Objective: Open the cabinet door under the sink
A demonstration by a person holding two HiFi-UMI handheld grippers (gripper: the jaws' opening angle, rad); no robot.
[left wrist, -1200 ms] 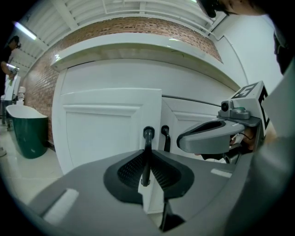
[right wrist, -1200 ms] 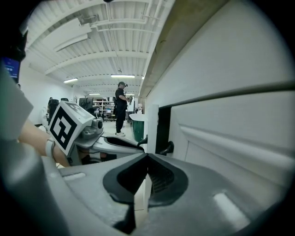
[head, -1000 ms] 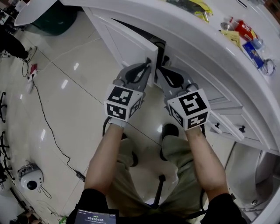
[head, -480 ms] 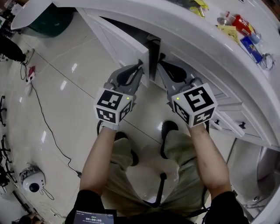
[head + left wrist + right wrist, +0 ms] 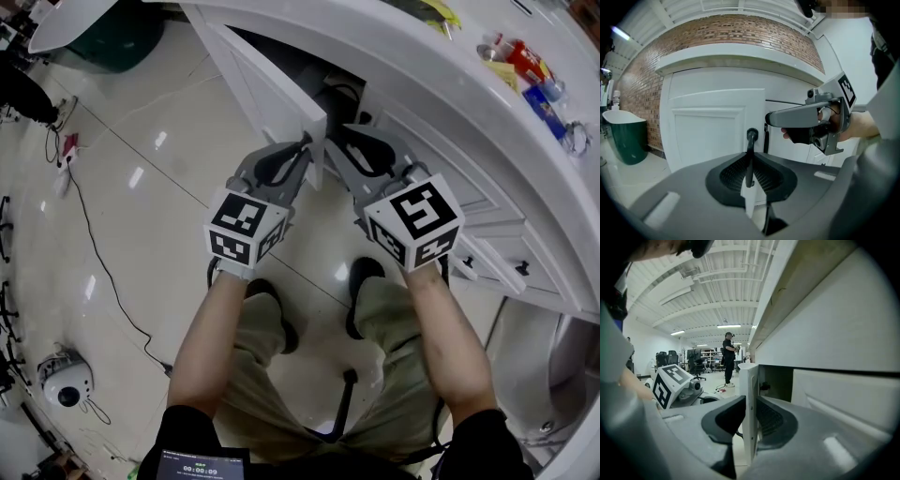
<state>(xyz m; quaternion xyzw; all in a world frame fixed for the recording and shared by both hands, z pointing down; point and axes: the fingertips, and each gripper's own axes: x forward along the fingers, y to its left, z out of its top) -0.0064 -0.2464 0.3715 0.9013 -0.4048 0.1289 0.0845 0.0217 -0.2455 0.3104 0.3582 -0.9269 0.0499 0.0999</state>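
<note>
Door (image 5: 272,94) part open, dark gap showing. We clamp left gripper (image 5: 750,161) on handle (image 5: 752,135) and right gripper (image 5: 751,404) on door edge. We judge wider swing remains.

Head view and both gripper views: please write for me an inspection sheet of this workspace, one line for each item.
Surface: white countertop above the cabinet; glossy pale tiled floor below.
Job's things: white panelled cabinet door stands partly open, with a dark interior behind it; it has a black handle.
Clutter: small red, blue and yellow packets on the countertop.
Grippers: left gripper has its claw shut on the black handle; right gripper has its claw shut on the door's free edge.
Cables: black cable lies across the floor.
Surroundings: dark green tub, white round device, red brick wall, and a person standing far off.
</note>
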